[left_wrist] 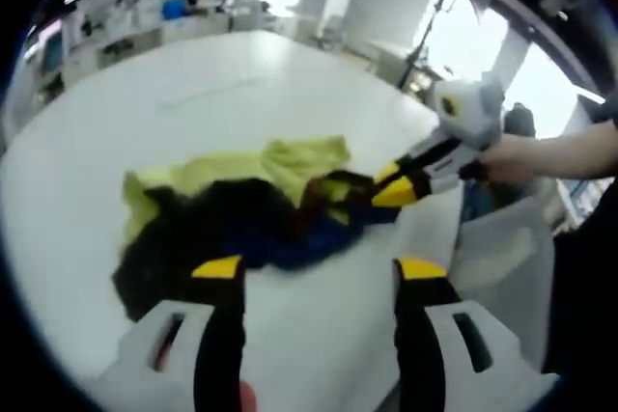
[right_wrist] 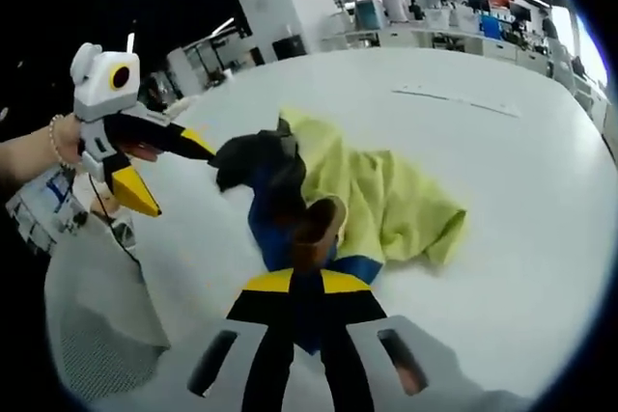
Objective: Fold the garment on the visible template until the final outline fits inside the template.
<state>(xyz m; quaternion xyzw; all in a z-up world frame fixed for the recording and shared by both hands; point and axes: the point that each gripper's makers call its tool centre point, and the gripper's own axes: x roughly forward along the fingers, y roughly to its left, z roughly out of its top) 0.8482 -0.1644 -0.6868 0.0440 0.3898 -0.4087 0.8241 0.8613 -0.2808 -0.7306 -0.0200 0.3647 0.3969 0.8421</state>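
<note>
Centrally on white table [left_wrist: 290,84]: crumpled garment [left_wrist: 241,209], yellow, black and blue panels bunched together. Right gripper [right_wrist: 307,282] clamped on blue edge fold; left gripper [left_wrist: 314,269] spread wide, hovering just short of black portion. Fabric likely soft, light, limp; best held at hems or corners. Template not discernible.

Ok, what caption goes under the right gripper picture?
Right gripper pinches the crumpled clothes on the white table, left gripper open nearby.
</note>
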